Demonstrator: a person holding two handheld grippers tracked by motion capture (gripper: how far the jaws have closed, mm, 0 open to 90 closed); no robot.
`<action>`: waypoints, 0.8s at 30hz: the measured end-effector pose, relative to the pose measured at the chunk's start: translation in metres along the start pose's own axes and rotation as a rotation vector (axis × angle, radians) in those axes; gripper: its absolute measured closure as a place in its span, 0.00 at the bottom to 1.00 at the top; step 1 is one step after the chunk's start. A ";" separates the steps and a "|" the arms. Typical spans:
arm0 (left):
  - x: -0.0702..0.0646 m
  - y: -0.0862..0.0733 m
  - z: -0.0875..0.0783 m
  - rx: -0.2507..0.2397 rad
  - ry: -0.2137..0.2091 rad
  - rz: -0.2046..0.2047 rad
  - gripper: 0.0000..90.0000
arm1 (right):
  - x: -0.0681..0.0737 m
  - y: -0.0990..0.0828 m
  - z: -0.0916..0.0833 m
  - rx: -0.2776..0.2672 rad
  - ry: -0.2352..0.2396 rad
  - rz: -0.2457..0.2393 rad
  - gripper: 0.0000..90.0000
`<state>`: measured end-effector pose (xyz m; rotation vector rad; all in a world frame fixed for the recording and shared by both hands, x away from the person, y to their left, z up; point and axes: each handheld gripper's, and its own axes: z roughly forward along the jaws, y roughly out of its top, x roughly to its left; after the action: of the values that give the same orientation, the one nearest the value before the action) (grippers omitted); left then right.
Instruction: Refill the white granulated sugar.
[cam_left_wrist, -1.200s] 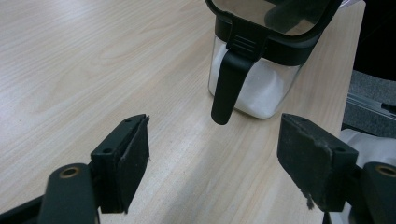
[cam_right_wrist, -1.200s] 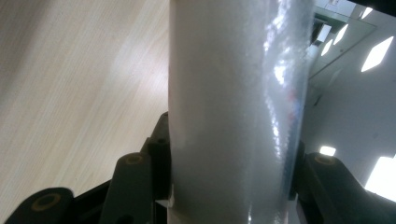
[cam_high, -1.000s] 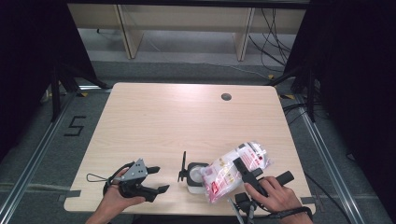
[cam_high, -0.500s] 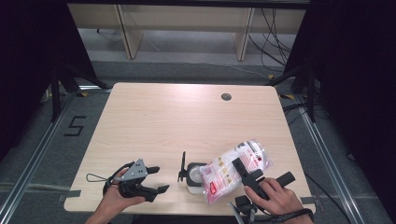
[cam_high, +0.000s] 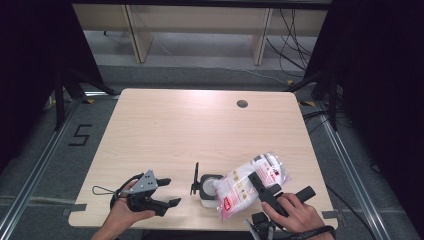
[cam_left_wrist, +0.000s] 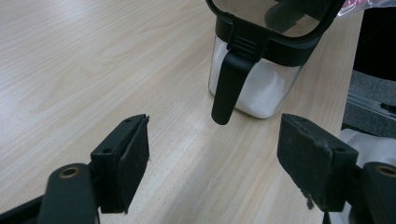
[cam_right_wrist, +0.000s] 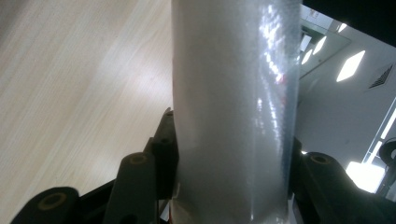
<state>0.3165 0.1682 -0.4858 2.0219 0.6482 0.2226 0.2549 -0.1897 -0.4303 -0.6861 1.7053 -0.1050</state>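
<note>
A clear square container with a black rim holds white powder, and its black lid stands flipped up on its left side. A plastic bag of white powder with red print leans over the container from the right, and my right gripper is shut on it. In the right gripper view the bag is pinched between the jaws of my right gripper. My left gripper is open, left of the container. In the left gripper view the container and its hanging lid latch lie just beyond my left gripper.
The wooden table has a round cable hole at its far right. The container and bag sit close to the near edge. Black frame posts and cables stand on the floor around the table.
The bag and my right hand have shifted slightly by the container. The left gripper has stayed where it was, still open.
</note>
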 end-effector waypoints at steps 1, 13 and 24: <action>-0.001 0.000 0.000 -0.006 -0.001 -0.006 0.28 | 0.000 0.000 0.000 0.000 0.003 0.001 0.64; 0.001 0.001 -0.001 -0.007 0.002 0.011 0.28 | 0.004 -0.004 0.003 -0.042 -0.005 0.068 0.65; 0.000 0.001 -0.001 -0.008 0.005 -0.003 0.28 | 0.006 -0.006 0.002 -0.044 -0.001 0.101 0.66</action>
<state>0.3162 0.1686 -0.4848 2.0135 0.6525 0.2279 0.2588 -0.1966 -0.4336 -0.6309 1.7427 0.0041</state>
